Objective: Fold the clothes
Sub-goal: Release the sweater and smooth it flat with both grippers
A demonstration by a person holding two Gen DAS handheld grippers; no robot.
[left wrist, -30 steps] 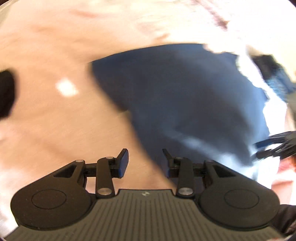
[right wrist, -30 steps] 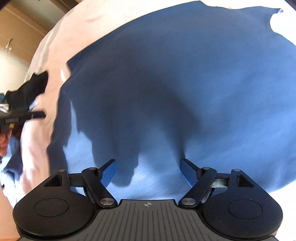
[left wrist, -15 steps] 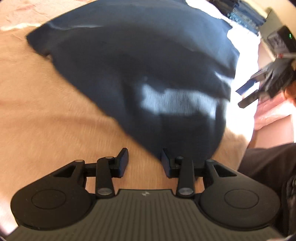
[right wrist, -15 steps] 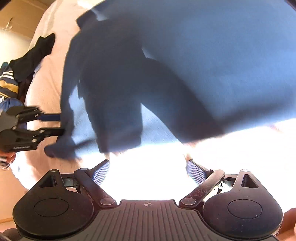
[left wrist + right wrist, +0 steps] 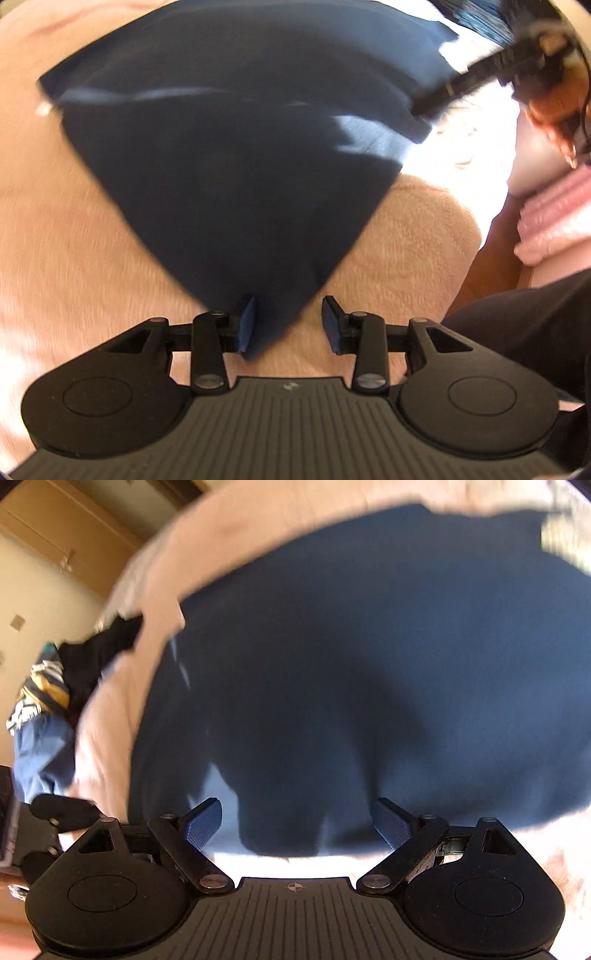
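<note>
A navy blue garment lies spread flat on a peach bed cover. In the left wrist view its near corner points between the fingers of my left gripper, which is open and low over that corner. In the right wrist view the same garment fills the frame, and my right gripper is wide open over its near hem. The right gripper also shows in the left wrist view at the garment's far right edge. The left gripper shows in the right wrist view at the left.
A pile of other clothes, black, striped and blue, lies at the bed's left end. A pink folded blanket sits beyond the bed's right edge. Wooden cupboards stand behind. The person's dark clothing is at lower right.
Both grippers have swung toward the garment's near edge. The left gripper has moved onto the garment's corner, which now sits between its fingers. The right gripper stays wide open.
</note>
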